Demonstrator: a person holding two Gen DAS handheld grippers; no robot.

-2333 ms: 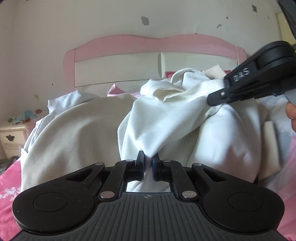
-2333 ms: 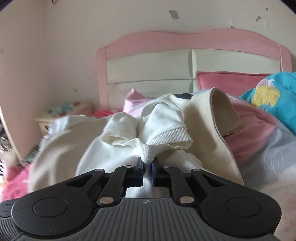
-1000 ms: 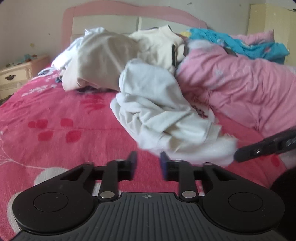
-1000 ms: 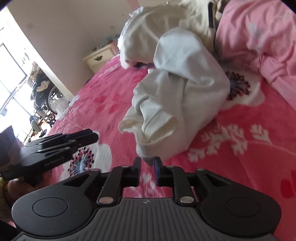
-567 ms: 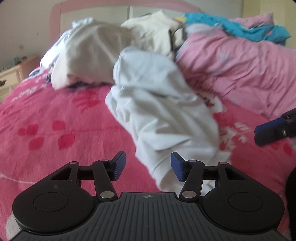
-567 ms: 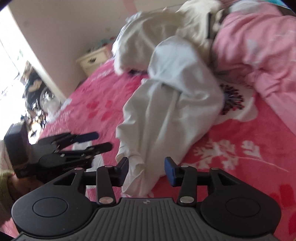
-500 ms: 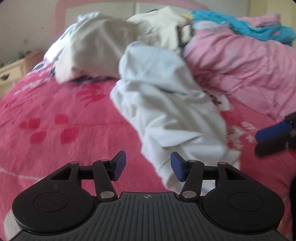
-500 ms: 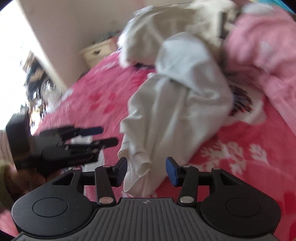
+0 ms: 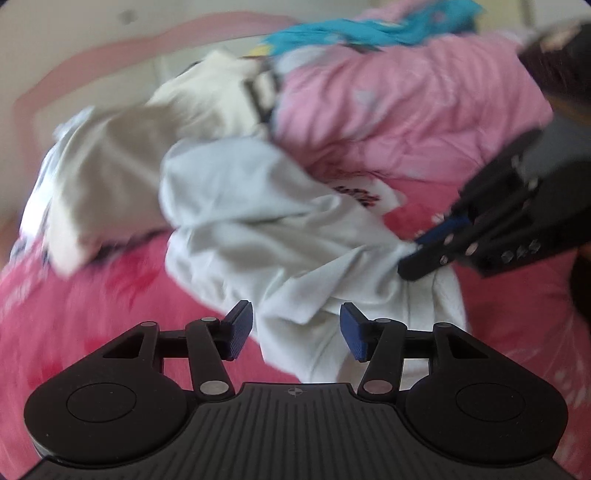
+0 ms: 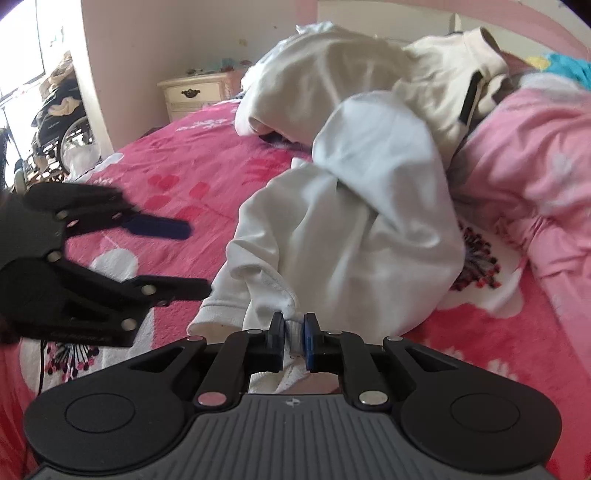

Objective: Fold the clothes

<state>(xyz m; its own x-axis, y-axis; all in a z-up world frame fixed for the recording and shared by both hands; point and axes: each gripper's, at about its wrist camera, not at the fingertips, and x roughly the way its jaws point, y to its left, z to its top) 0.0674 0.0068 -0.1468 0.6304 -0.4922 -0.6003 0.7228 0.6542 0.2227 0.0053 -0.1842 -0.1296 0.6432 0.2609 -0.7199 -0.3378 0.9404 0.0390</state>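
Note:
A crumpled white sweatshirt [image 9: 258, 229] lies on the red floral bedspread [image 9: 92, 295]. My left gripper [image 9: 297, 330] is open, its blue pads either side of the near edge of the cloth without pinching it. In the right wrist view my right gripper [image 10: 294, 332] is shut on the ribbed hem of the sweatshirt [image 10: 351, 221]. The left gripper [image 10: 197, 258] hangs open to the left of the garment, just off its cuff. From the left wrist view the right gripper [image 9: 408, 256] grips the garment's right edge.
A heap of cream clothes [image 10: 332, 66] lies behind the sweatshirt near the headboard. A pink duvet [image 10: 535, 147] is bunched on the right, with a teal garment [image 9: 351, 33] on top. A nightstand [image 10: 195, 92] and a wheelchair [image 10: 62, 125] stand left of the bed.
The right gripper, open half a second ago, has shut on the sweatshirt's hem. The left gripper stays open and has swung toward the garment's right side.

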